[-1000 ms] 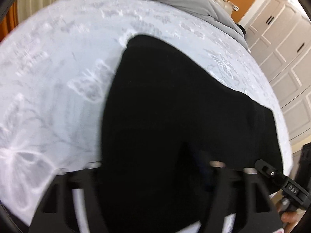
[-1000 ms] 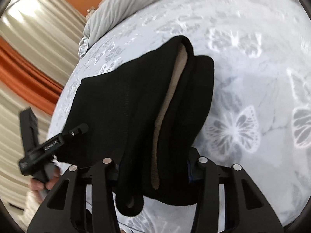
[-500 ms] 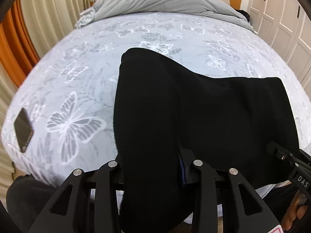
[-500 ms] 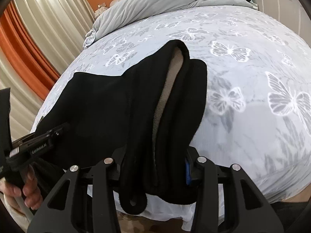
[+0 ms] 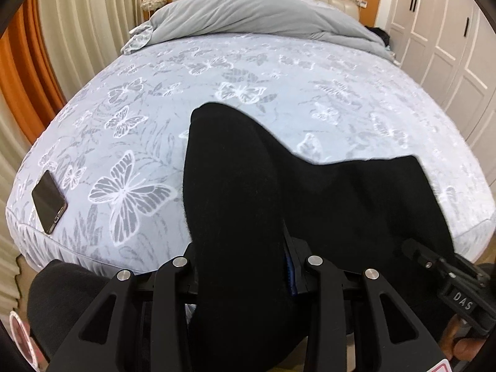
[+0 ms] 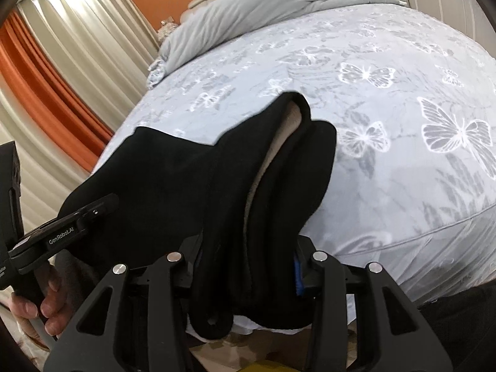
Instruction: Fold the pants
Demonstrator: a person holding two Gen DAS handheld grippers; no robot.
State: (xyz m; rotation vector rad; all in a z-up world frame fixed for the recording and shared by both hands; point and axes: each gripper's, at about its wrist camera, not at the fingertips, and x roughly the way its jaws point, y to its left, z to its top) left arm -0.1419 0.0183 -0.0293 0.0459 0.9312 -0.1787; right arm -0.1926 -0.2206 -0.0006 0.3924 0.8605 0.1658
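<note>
The black pants (image 5: 310,192) with a beige fleece lining (image 6: 279,142) lie folded over the near edge of the bed and hang between both grippers. My left gripper (image 5: 241,266) is shut on one bunched end of the pants. My right gripper (image 6: 248,266) is shut on the other end, where the waistband opening shows the lining. The left gripper also shows in the right wrist view (image 6: 90,214), held by a hand. The right gripper shows in the left wrist view (image 5: 434,263). The fingertips are hidden by cloth.
The bed (image 5: 310,86) has a pale butterfly-print sheet. A black phone (image 5: 49,201) lies near its front left corner. A grey duvet (image 5: 248,15) is piled at the headboard. Curtains (image 6: 62,62) hang on the left, white wardrobe doors (image 5: 449,31) stand on the right.
Both grippers have pulled back and risen with the pants, dragging the cloth toward the near bed edge. The views now take in the whole bed and the phone.
</note>
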